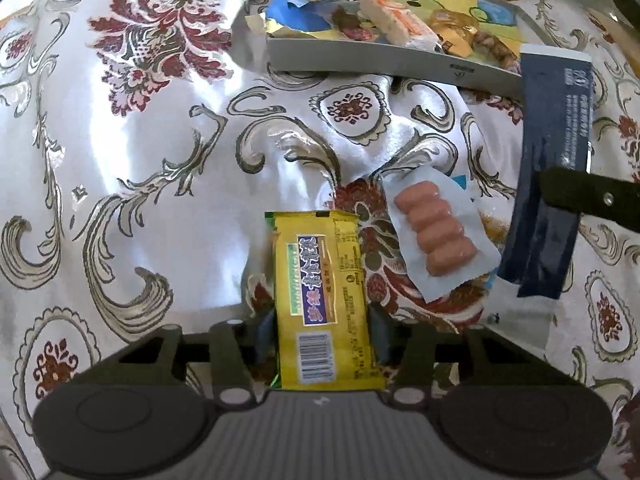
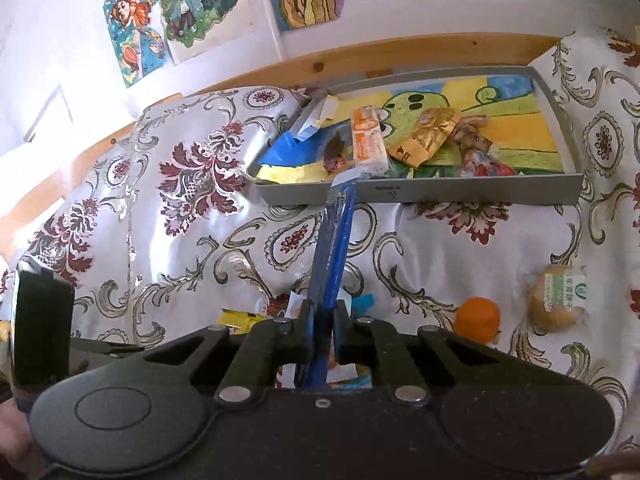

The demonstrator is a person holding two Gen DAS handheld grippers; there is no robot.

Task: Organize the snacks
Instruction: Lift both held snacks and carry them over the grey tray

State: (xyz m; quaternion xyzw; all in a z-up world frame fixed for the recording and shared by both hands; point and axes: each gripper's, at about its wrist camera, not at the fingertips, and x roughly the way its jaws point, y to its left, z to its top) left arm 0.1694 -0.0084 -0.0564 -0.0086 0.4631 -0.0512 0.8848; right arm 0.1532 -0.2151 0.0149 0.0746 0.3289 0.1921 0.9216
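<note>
Now the left gripper (image 1: pixel 322 330) straddles a yellow snack bar (image 1: pixel 324 300) — whether it grips is unclear. Meanwhile the right gripper (image 2: pixel 322 330) pinches a blue packet (image 2: pixel 332 248) edge-on — near the grey tray (image 2: pixel 420 192).

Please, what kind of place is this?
Probably a home, perhaps a child's room: colourful cartoon drawings hang on the wall, a floral satin cloth covers the surface, and a grey tray holds loose snacks.

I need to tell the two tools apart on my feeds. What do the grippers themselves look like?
Both look alike: the left gripper and right gripper are matte black, with two round embossed discs on the body, slotted linkage arms with silver rivets, and short dark fingers. The left body shows a ribbed grey centre panel. No cables, markings or sleeves are visible.
</note>
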